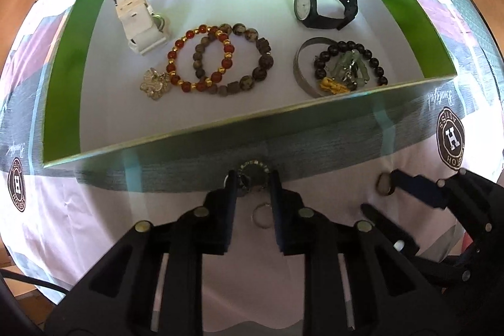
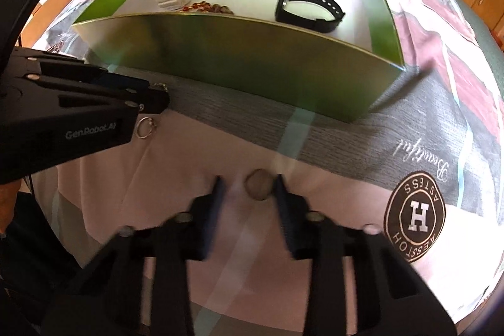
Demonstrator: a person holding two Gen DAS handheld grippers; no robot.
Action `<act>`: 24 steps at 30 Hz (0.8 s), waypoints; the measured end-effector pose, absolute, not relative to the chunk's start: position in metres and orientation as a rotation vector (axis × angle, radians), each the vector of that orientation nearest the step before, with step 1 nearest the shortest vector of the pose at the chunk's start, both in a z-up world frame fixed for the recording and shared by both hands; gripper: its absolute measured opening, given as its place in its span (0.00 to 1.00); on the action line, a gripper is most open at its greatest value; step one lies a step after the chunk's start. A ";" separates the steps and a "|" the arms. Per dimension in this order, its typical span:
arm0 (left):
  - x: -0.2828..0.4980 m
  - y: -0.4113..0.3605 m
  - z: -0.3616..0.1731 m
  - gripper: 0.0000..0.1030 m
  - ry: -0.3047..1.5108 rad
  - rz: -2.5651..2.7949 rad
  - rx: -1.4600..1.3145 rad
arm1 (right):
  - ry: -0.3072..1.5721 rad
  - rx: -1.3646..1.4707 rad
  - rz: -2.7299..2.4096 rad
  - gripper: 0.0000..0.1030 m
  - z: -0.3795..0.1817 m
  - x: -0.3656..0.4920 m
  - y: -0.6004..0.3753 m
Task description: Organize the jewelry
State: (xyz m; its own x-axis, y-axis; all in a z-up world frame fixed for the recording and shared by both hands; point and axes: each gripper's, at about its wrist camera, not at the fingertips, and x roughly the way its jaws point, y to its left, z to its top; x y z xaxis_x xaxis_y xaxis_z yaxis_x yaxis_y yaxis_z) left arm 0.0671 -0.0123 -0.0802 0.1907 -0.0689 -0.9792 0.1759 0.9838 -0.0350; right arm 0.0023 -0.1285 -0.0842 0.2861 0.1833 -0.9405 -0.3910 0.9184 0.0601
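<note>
Jewelry box [image 2: 252, 65]; "Gen.Robot.AI" on left tool [image 2: 157, 103].

box [image 1: 409, 30]: bright green walls, white floor
white watch [image 1: 138, 18]: all white, silver buckle
black watch [image 1: 324, 5]: black strap, white face
red bracelet [image 1: 201, 59]: red and gold beads
brown bracelet [image 1: 249, 59]: speckled brown and grey beads
dark bracelet [image 1: 349, 65]: black beads, pale green bits, a yellow charm
bangle [image 1: 299, 68]: silver
bedsheet [image 2: 362, 131]: pink, white and grey blocks, pale blue stripes, round brown badges with a white H
left gripper [image 1: 252, 188]: black, blue pads
right gripper [image 2: 249, 188]: black, blue pads
</note>
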 end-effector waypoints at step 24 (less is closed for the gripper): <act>0.045 0.038 -0.025 0.20 1.283 -0.223 -0.046 | 1.156 -0.145 0.368 0.20 -0.051 0.002 -0.150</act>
State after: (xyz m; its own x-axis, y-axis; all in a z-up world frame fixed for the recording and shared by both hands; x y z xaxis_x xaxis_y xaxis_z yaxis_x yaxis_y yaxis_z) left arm 0.0446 0.0375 -0.0250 0.2651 -0.1912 -0.9451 0.1395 0.9774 -0.1586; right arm 0.0020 -0.1496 -0.0507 0.3510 0.2090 -0.9127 -0.3571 0.9310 0.0759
